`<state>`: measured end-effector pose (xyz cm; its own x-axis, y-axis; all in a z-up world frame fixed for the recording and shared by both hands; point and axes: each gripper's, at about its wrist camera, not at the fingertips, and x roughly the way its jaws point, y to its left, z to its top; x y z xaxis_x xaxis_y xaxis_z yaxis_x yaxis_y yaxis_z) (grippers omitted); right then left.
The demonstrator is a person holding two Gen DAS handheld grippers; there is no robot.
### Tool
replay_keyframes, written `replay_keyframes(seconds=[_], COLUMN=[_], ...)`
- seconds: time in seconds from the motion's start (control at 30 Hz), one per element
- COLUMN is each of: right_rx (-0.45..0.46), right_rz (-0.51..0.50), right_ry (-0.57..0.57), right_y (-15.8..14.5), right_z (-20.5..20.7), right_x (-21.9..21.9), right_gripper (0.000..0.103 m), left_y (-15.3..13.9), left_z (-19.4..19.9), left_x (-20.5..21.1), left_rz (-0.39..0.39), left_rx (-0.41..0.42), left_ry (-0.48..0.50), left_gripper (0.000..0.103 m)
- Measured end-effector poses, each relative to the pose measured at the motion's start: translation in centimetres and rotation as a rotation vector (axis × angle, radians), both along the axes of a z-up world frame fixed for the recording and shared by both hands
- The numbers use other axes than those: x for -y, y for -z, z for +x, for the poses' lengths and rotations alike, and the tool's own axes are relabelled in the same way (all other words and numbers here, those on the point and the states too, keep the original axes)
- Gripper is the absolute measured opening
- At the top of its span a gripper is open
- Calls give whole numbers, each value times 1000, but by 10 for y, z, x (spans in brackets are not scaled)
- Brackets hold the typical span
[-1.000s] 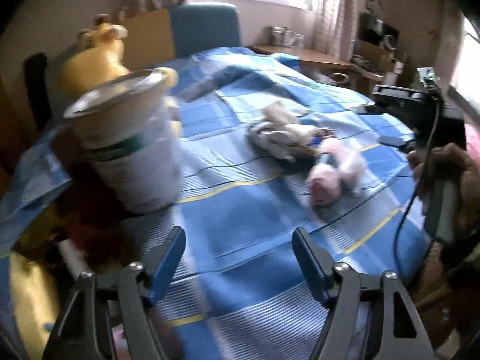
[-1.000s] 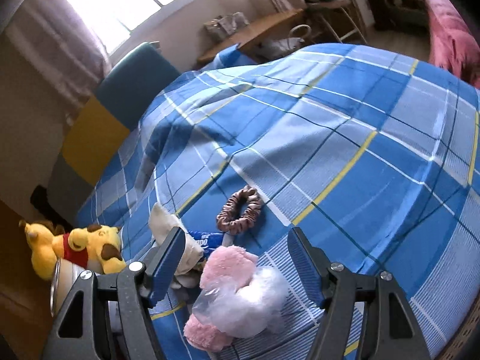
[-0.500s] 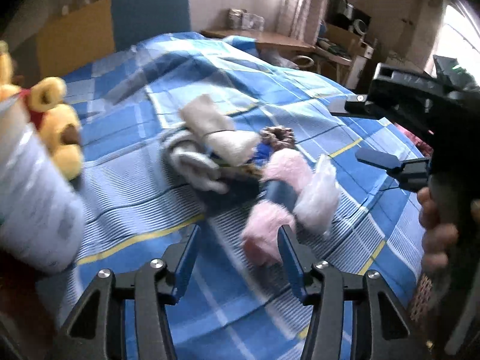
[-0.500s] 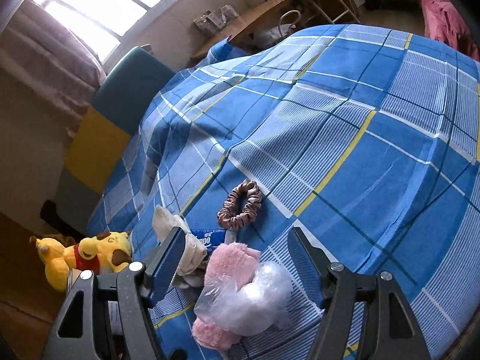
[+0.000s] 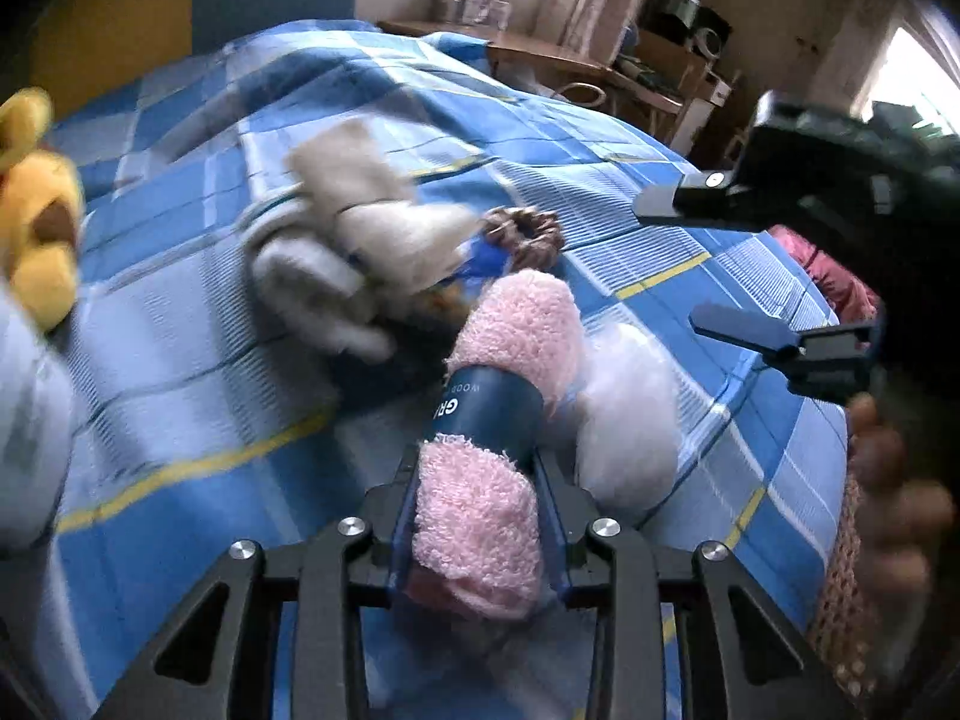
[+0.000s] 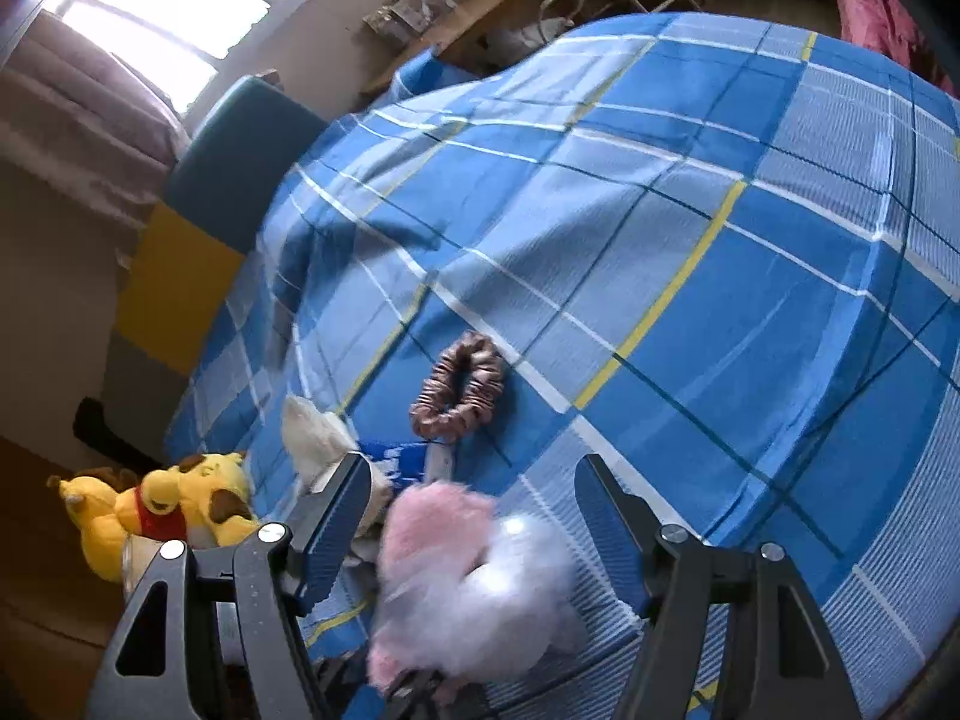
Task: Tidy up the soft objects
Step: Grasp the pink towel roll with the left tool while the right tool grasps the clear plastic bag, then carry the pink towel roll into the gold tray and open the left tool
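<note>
We're closing the left gripper [image 5: 477, 531] jaws on the near end of the pink towel roll [image 5: 504, 396], which lies on the bed [image 6: 690, 228] near its front edge just beside a clear plastic bag [image 5: 624, 414]; best to squeeze square across the roll and keep the bag out of the pinch. Right gripper [image 6: 474, 534] hangs over it with jaws wide and empty. Full pad contact we can't confirm: the sock pile [image 5: 354, 252] is blurred.

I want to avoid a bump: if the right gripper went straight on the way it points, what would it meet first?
Most likely the clear plastic bag beside the pink fluffy roll; both lie on the bedspread between the right gripper's open jaws. Depth is unclear.
</note>
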<state>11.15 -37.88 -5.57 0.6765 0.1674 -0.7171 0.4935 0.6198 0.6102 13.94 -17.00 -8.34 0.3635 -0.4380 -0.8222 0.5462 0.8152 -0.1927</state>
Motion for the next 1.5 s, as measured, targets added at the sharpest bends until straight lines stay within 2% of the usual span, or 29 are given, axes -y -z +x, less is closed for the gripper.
replay_keyframes(seconds=[0.1,0.37,0.5,0.7,0.73,0.77,0.83,0.9,1.03,1.23,1.4,1.5], right_rx=[-41,-157,-220,-250,-248,-248,-270,-279,-279,-272,-263,-262], right_rz=[21,10,-61,-263,-310,-341,-449,-488,-466,-522,-565,-575], right_ry=[-24,-251,-373,-498,-535,-559,-599,-614,-609,-627,-649,-650], right_y=[9,27,32,30,30,29,31,32,35,37,38,42], right_z=[5,29,37,43,43,43,43,42,41,41,36,39], right_x=[-1,-35,-61,-97,-105,-110,-124,-129,-125,-135,-143,-155], right_gripper=[72,72,73,73,67,40,39,39,40,41,42,42], left_y=[-2,0,9,14,14,14,14,12,13,13,11,5], left_z=[-17,-63,-72,-73,-75,-76,-76,-76,-78,-79,-75,-73], left_x=[-28,-102,-121,-114,-113,-114,-115,-117,-114,-114,-121,-132], left_rz=[2,53,35,69,77,80,76,73,89,92,55,-19], left_rx=[4,81,72,117,127,134,138,143,168,171,128,53], left_ry=[-47,-245,-270,-246,-240,-236,-231,-228,-222,-230,-243,-265], left_gripper=[35,35,38,39,39,39,39,38,37,36,33,32])
